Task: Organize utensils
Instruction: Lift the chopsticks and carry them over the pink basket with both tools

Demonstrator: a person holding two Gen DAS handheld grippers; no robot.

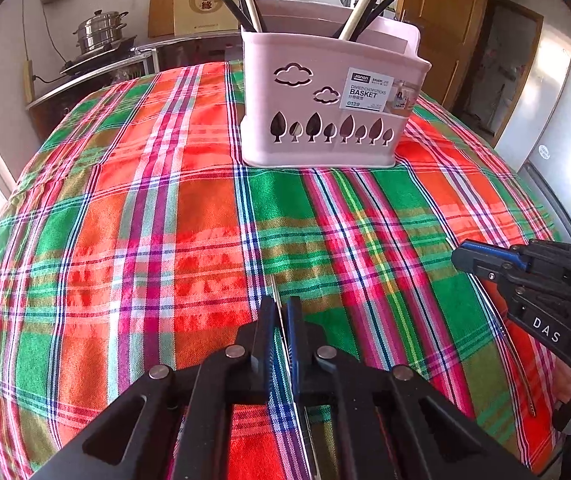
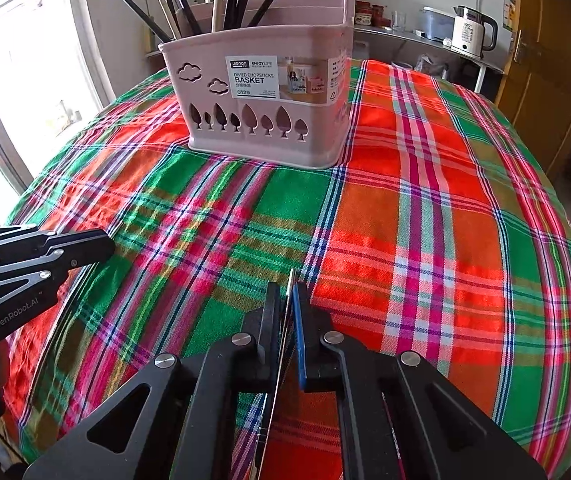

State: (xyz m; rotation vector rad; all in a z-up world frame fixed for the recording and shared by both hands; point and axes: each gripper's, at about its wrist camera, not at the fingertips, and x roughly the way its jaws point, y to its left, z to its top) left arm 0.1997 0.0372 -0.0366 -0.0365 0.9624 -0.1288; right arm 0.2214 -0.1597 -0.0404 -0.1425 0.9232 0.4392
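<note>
**Pink basket ahead, a chopstick clamped in each hand-held gripper**

Pink plastic marks the goal: the divided chopsticks basket (image 1: pixel 325 92) stands upright on the plaid-covered table (image 1: pixel 145 220), well beyond both tools, with dark and pale chopsticks (image 2: pixel 229 4) already leaning out of its back compartments.

The left hand-held gripper (image 1: pixel 283 312) is pinched nearly closed on a thin metallic chopstick (image 1: pixel 275 288), whose tip pokes out just past the pads and points almost straight at the basket's front wall. The right hand-held gripper (image 2: pixel 289 300) is pinched the same way on a second chopstick (image 2: pixel 291 280), tip forward; the basket lies ahead and slightly to its left.

Each stick's long axis runs along its tool's fingers, low over the cloth and not upright. Neither hand looks clearly nearer; the two sit side by side, with the basket between their lines of aim.

My judgement is that the coming move depends on lifting and tilting each stick steeper, so its end clears the rim and drops into a compartment instead of striking the wall.
</note>
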